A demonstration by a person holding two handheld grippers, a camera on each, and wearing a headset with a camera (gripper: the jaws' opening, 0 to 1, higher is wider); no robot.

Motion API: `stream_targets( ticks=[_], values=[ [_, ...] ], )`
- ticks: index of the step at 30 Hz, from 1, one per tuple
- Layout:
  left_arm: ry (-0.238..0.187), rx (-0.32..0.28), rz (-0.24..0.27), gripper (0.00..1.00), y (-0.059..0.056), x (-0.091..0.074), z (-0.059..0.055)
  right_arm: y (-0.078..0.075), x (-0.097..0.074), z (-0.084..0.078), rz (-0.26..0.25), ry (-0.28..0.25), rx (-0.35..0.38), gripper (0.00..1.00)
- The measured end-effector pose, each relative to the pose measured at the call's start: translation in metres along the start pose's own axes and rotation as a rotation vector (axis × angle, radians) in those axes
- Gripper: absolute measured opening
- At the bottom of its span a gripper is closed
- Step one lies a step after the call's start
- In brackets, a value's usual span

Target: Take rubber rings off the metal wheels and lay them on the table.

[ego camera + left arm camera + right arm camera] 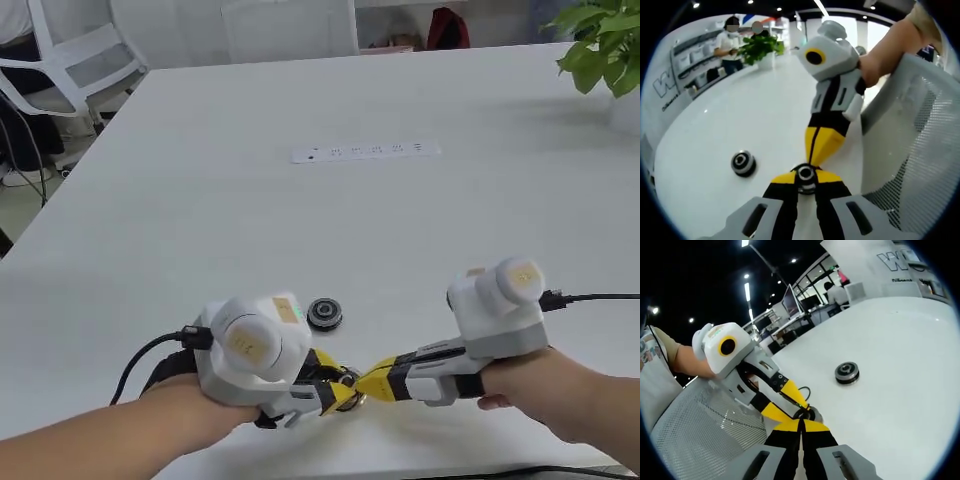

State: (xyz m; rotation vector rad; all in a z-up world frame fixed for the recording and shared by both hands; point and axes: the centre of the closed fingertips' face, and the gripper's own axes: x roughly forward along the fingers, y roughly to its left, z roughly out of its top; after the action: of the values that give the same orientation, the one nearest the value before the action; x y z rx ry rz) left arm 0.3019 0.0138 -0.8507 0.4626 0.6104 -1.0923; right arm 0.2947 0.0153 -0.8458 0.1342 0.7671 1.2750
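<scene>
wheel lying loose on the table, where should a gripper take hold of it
Across its outer rim, coming straight down from above: the loose wheel lies flat on the table, hub up, so its round sides stand clear all the way round.

Large dark lettering (pixel 896 260) on the white wall (pixel 865 270) past your workplace opens with a "W" in your right gripper view; its later letters run out of sight, and the small line beneath is too blurred to read.

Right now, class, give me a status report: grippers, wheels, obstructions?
Left gripper shut on a metal wheel. Right gripper shut, tips against that wheel. Second wheel on table, ring on. No obstruction seen.
</scene>
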Motion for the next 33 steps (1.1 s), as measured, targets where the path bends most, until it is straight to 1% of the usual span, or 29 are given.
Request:
stream_targets(
  ticks=[4, 7, 14, 19, 28, 33],
  values=[
    [0.0, 0.004, -0.002, 0.12, 0.0, 0.0, 0.001, -0.002, -0.001, 0.001, -0.011, 0.001, -0.007, 0.0],
    [0.0, 0.024, -0.005, 0.13, 0.0, 0.0, 0.001, -0.003, -0.003, 0.002, -0.014, -0.006, -0.008, 0.0],
    [0.006, 0.008, -0.019, 0.14, -0.001, 0.0, 0.001, -0.005, -0.004, 0.006, -0.02, -0.012, -0.009, 0.0],
    [0.008, 0.012, -0.02, 0.16, -0.001, -0.004, 0.001, -0.005, -0.006, 0.008, -0.02, -0.018, -0.01, 0.0],
    [-0.017, 0.017, -0.035, 0.2, -0.004, -0.015, 0.01, -0.004, -0.008, 0.014, -0.018, -0.028, -0.011, 0.0],
    [-0.036, 0.023, -0.044, 0.23, -0.007, -0.025, 0.016, -0.001, -0.009, 0.018, -0.013, -0.031, -0.015, 0.0]
  ],
)
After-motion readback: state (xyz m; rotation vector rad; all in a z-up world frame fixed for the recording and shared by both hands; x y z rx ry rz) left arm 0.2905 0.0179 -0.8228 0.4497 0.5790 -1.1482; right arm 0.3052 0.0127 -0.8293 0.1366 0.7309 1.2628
